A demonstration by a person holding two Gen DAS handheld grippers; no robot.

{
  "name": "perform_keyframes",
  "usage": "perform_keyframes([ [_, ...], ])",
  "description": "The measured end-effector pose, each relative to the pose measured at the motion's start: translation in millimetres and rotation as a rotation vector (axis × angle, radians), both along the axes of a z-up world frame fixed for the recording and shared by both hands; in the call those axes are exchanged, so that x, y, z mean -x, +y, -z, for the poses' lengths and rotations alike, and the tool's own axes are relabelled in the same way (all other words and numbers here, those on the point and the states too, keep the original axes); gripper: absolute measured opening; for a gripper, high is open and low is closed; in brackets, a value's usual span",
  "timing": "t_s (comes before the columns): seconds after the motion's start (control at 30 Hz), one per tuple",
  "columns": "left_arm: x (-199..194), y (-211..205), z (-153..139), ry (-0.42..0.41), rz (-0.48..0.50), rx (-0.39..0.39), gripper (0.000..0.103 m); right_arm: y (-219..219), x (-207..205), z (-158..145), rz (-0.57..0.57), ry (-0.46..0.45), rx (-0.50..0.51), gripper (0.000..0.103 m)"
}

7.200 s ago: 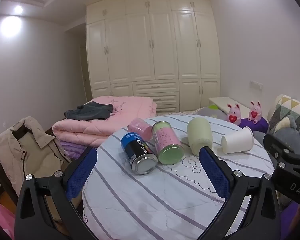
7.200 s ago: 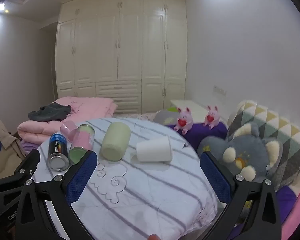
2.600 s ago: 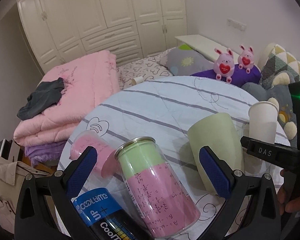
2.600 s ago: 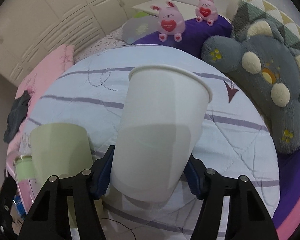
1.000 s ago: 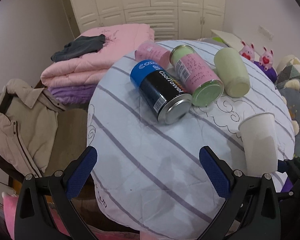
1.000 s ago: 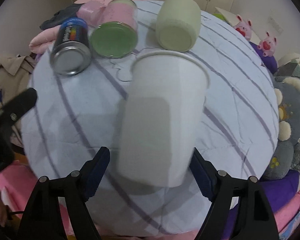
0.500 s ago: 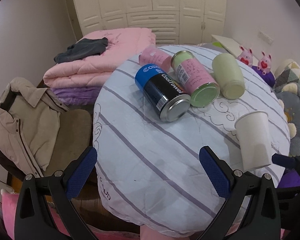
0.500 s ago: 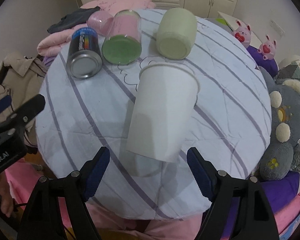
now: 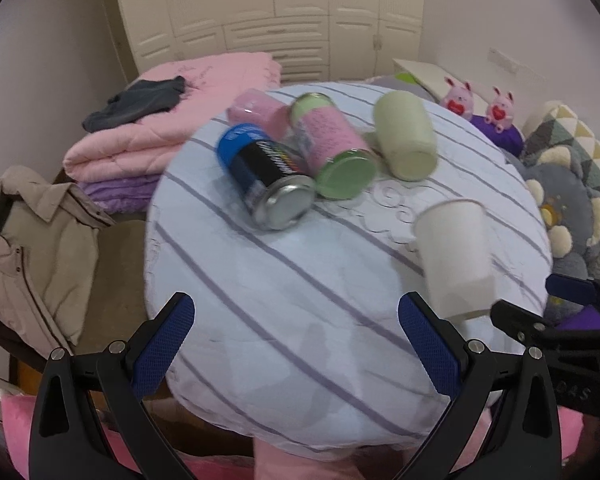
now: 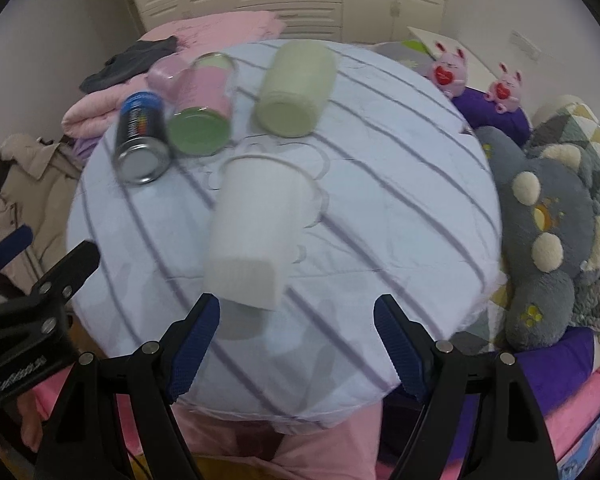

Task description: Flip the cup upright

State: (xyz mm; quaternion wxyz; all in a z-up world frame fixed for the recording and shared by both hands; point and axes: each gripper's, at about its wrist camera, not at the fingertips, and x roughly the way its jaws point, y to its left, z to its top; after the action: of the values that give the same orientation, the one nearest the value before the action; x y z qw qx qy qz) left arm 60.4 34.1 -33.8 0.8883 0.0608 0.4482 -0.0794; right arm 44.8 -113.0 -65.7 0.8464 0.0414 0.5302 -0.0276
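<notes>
White paper cup (image 10: 256, 232) stands upright, light, thin-walled, crushable; grip mid-wall gently; both grippers (image 9: 296, 344) (image 10: 298, 340) spread, empty.

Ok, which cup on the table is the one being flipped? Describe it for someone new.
On the round striped table, look at the near side, in front of the row of lying cans. The white paper cup stands alone there, rim up, between the right gripper and that row: plain white, no label.

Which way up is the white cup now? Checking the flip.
Upright: the white paper cup stands on its narrow base on the table, rim up, right gripper released.
</notes>
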Motion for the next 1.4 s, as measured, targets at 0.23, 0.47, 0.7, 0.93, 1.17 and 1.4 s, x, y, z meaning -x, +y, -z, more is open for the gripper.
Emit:
perform_keyframes([
  [0.23, 4.1, -47.7, 2.5, 0.035, 0.074, -0.022, 0.103, -38.2, 2.1, 9.0, 0.07, 0.022, -0.013, 0.081],
  [0.47, -4.5, -95.6, 5.7, 0.084, 0.132, -0.044, 0.103, -74.1, 0.9, 13.0, 0.132, 0.03, -0.018, 0.081],
  [0.7, -26.8, -124.1, 17.9, 0.157, 0.104, -0.037, 0.103, -106.4, -5.3, 19.6, 0.168, 0.044, -0.003, 0.081],
  [0.93, -47.4, -133.1, 33.2, 0.245, 0.042, -0.025, 0.103, -127.2, -17.3, 30.0, 0.18, 0.079, -0.005, 0.081],
  [1.17, -55.8, -138.2, 42.0, 0.282, -0.001, -0.054, 0.103, -133.3, -30.3, 37.5, 0.154, 0.106, -0.026, 0.081],
  [1.4, -66.1, -140.1, 47.9, 0.315, -0.015, -0.051, 0.08, -134.6, -37.0, 44.0, 0.14, 0.131, -0.028, 0.081],
])
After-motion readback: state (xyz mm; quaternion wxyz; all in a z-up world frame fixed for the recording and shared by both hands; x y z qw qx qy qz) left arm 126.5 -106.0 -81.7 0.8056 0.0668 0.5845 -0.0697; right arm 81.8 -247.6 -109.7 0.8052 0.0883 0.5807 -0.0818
